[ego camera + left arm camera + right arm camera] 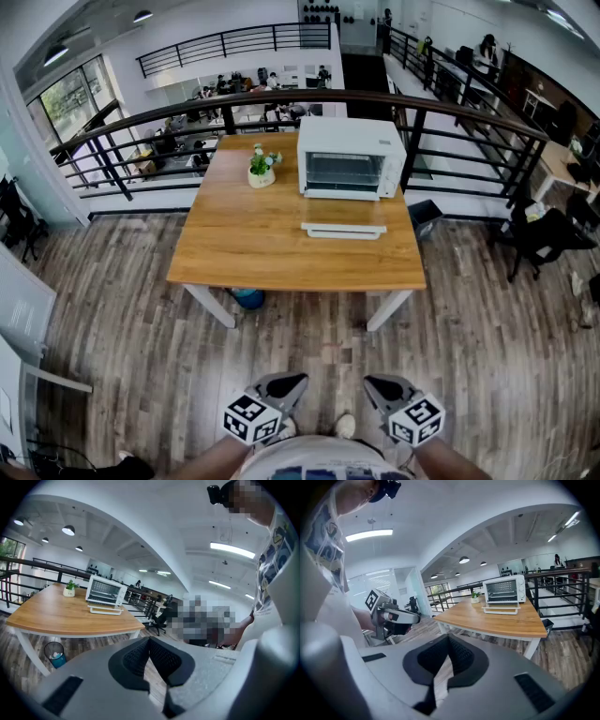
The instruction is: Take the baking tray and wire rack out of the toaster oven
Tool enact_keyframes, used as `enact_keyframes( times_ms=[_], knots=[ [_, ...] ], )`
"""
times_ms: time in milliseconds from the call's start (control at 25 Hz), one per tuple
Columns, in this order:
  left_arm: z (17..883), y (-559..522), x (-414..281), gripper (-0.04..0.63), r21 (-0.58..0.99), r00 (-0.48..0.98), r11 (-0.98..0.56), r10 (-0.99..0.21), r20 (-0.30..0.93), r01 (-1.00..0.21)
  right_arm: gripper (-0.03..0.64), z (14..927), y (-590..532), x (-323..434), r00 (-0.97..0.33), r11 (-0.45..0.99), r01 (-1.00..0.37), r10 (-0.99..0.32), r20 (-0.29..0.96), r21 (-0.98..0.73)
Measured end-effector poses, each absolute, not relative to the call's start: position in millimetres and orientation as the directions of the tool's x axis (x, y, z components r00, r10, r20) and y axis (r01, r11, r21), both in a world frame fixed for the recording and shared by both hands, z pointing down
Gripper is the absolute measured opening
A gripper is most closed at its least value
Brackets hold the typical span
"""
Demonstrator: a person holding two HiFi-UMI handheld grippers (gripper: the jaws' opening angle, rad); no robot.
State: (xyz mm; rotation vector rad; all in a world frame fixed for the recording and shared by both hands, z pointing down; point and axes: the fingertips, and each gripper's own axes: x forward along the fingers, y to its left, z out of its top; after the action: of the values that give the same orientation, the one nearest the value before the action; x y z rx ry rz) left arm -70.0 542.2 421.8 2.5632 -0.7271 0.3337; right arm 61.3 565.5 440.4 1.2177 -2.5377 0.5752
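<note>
Both the left gripper and right gripper, pressed together and empty, hang well short of the toaster oven at the far right of the table, nearer the right one, with tray and rack presumably inside.

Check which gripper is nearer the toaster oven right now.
Right, narrowly. The right gripper is back from the table, in line with the toaster oven; the left gripper is beside it, offset left.

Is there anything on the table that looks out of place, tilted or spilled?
Nothing stands out. The toaster oven and the small potted plant stand upright on the table, and nothing is spilled. The oven door seems folded down open.
</note>
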Motion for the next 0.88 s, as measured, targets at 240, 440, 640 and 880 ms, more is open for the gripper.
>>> enact_keyframes(
  times_ms=[240,440,640,880],
  knots=[
    [430,536,-135,0.003,0.348,0.818,-0.749,-0.447,0.362,-0.563,-0.003,448,556,5,-0.611,0.573,-0.788,-0.685,0.397,-0.226],
    [434,527,-161,0.003,0.364,0.828,-0.75,-0.443,0.344,-0.552,-0.003,450,549,-19,-0.579,0.528,-0.815,-0.72,0.382,-0.24],
    [442,507,-169,0.003,0.405,0.842,-0.74,-0.441,0.312,-0.537,0.0,455,543,-19,-0.545,0.443,-0.834,-0.757,0.36,-0.329],
    [447,459,-141,0.071,0.494,0.86,-0.705,-0.435,0.267,-0.509,0.091,458,499,15,-0.519,0.393,-0.841,-0.782,0.345,-0.373]
  ],
)
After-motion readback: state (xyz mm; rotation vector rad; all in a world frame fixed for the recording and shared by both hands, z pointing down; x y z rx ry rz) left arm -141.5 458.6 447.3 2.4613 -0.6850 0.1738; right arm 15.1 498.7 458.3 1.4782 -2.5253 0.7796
